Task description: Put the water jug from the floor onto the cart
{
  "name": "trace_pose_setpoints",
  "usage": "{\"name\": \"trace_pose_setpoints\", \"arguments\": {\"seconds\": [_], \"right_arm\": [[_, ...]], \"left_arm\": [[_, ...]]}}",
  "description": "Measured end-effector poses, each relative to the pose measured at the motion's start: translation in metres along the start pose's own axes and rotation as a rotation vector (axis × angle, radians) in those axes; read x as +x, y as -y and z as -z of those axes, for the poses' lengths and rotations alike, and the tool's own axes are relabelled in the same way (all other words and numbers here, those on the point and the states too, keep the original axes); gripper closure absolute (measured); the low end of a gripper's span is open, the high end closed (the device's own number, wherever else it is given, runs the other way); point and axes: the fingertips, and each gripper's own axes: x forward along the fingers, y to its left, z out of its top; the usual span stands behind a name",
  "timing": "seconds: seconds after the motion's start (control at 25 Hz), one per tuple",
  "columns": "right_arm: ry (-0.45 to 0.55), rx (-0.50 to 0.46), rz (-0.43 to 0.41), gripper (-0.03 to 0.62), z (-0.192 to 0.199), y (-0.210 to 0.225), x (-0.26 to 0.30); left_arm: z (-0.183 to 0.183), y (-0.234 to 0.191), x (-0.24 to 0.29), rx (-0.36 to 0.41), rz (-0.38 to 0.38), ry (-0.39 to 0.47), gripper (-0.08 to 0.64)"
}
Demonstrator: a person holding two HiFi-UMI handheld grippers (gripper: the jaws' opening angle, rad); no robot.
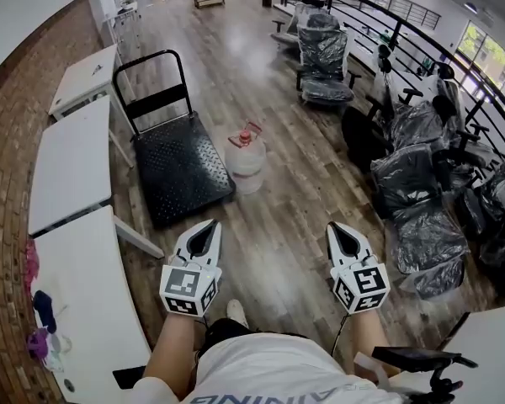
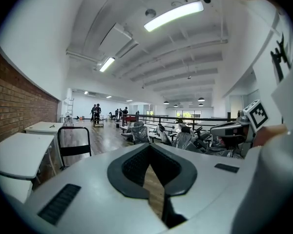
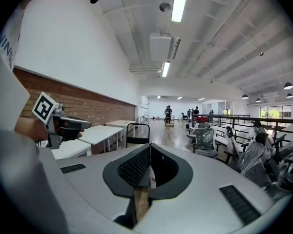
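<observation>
In the head view the clear water jug (image 1: 246, 165) with a red cap stands upright on the wooden floor, just right of the black platform cart (image 1: 178, 168). The cart's deck is bare, and its black handle (image 1: 156, 81) stands upright at the far end. My left gripper (image 1: 212, 224) and right gripper (image 1: 335, 225) are held side by side in front of me, both pointing toward the jug and well short of it. Both have their jaws closed to a point with nothing held. The cart handle (image 2: 73, 143) shows in the left gripper view, and the same handle (image 3: 137, 132) in the right gripper view.
White tables (image 1: 71, 162) line the brick wall on the left, close to the cart. Chairs wrapped in dark plastic (image 1: 421, 192) crowd the right side by a black railing (image 1: 379, 11). Several people (image 3: 168, 113) stand far down the hall. Wooden floor lies between me and the jug.
</observation>
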Motion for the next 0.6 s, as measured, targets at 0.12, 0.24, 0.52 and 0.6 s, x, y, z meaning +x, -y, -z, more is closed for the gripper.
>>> {"name": "trace_pose_setpoints", "arguments": {"seconds": [0.12,0.24,0.52,0.6], "right_arm": [[-0.002,-0.006,-0.015,0.588,-0.009,-0.013,0.031],[0.003,-0.005,-0.027,0.588,-0.017,-0.026,0.063],[-0.025,0.000,-0.078,0.588,-0.020,-0.057,0.120],[-0.037,-0.005,-0.093,0.588,-0.019,-0.058,0.132]], "left_arm": [[0.005,-0.032,0.005,-0.010,-0.016,-0.011,0.558],[0.007,-0.067,0.010,-0.021,-0.039,-0.015,0.558],[0.014,-0.117,0.019,-0.055,-0.057,-0.041,0.558],[0.016,-0.123,0.026,-0.063,-0.060,-0.046,0.558]]}}
